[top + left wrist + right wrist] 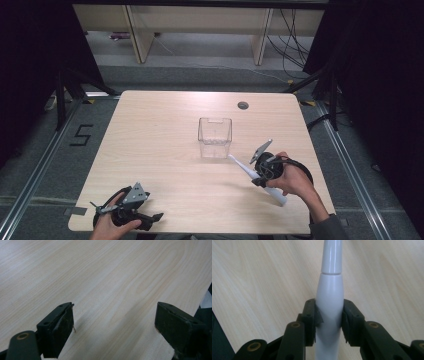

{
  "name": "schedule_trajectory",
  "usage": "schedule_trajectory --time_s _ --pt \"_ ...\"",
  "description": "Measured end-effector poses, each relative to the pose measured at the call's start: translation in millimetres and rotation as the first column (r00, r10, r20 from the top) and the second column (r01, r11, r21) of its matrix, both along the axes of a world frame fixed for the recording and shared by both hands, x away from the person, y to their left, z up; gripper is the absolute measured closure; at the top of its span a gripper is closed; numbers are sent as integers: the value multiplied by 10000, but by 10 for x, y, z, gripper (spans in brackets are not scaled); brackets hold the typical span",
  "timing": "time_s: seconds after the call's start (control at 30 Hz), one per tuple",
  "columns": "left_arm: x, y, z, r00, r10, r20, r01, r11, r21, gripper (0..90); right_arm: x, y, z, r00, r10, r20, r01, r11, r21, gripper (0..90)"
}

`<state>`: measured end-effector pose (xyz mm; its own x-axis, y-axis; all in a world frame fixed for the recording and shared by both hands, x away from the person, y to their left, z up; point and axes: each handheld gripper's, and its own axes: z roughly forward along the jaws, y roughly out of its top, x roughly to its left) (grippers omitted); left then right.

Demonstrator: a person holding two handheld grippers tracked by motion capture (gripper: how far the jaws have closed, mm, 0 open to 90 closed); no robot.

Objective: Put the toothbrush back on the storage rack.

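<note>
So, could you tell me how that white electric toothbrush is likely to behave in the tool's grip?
The white electric toothbrush looks stiff: it juts straight out of the right tool. Its glossy, rounded, tapering body may slip or twist between the pads. Set down on the table, it would probably roll.

Grey carpet floor (60, 165), black curtains (30, 75), pale wooden shelving (140, 35)

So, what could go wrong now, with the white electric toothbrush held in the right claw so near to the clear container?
1. The right claw grips the smooth, rounded electric toothbrush across its handle only, so it may slip or turn between the pads.
2. The clear plastic container looks light and stands free on the table; the brush tip, close to its lower corner, could push or tip it.
</note>
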<state>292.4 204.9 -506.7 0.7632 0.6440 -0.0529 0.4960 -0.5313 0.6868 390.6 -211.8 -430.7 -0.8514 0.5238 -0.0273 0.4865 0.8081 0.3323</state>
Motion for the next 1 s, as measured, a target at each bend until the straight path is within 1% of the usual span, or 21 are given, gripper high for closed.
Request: schedule_trajectory --time_s 0.07,0.1,0.13,0.23,0.27,0.33,0.37,0.43,0.47,0.53,0.57,0.6,0.63,0.67,0.7,0.77,0.8,0.83,0.93,0.97,1.0 --pt "1 1 0 10000 -4 0 4 10000 6 152 -15 -6 15 10000 -35 93 34 9999 126 672" --pt "0 0 0 10000 3 -1 -3 10000 2 152 -20 -22 44 9997 -87 238 80 9995 291 672" --pt "0 2 0 10000 -18 -10 18 10000 5 152 -40 -54 100 9990 -182 417 150 9970 756 673" --pt "0 2 -1 10000 -6 -8 6 10000 1 152 -51 -85 146 9973 -238 689 161 9939 1093 673" --pt "-1 -1 -3 10000 6 -22 -6 10000 -16 152 -53 -126 176 9940 -190 1075 36 9898 1422 673" --pt "-1 -2 -3 10000 -5 -28 5 10000 -6 152 -62 -157 221 9936 -425 1050 232 9836 1787 673" --pt "-1 -2 -3 10000 -5 -28 5 10000 -6 152 -62 -157 221 9936 -425 1050 232 9836 1787 673" --pt "-1 -1 -3 10000 -8 -23 8 10000 -3 152 -59 -192 255 9891 -483 1393 186 9782 2070 673" --pt "1 -1 -4 10000 -8 -25 8 10000 1 152 -64 -211 265 9816 -722 1769 244 9657 2587 673" --pt "1 -1 -4 10000 -11 -27 11 10000 4 152 -63 -228 277 9815 -583 1822 76 9636 2672 672" --pt "2 -1 -4 10000 -36 -19 36 10000 15 152 -57 -251 290 9763 -791 2013 145 9526 3039 673" --pt "2 -1 -4 10000 -36 -19 36 10000 15 152 -57 -251 290 9763 -791 2013 145 9526 3039 673" --pt "2 -1 -4 10000 -39 -23 39 10000 17 152 -52 -253 289 9718 -931 2166 206 9488 3153 673" --pt "2 -2 -5 10000 -47 -15 47 10000 19 152 -42 -264 298 9667 -1240 2237 424 9403 3378 673" --pt "2 -1 -5 10000 -63 -8 63 10000 34 152 -42 -264 298 9667 -1240 2237 424 9403 3378 673" --pt "4 5 -4 10000 -48 -25 48 10000 59 152 -40 -288 331 9680 -1575 1952 771 9274 3661 673" --pt "6 4 -7 10000 -30 -29 30 10000 39 152 -26 -293 329 9642 -1475 2202 534 9219 3837 672" --pt "6 4 -7 10000 -30 -29 30 10000 39 152 -26 -293 329 9642 -1475 2202 534 9219 3837 672" --pt "1 -1 -5 10000 -46 -8 46 10000 17 152 18 -333 345 9507 -1740 2566 459 8976 4384 673" --pt "-1 2 -2 10000 -18 5 18 10000 25 152 29 -346 350 9505 -1837 2505 524 8897 4534 672" --pt "-1 2 -2 10000 -18 5 18 10000 25 152 29 -346 350 9505 -1837 2505 524 8897 4534 672"
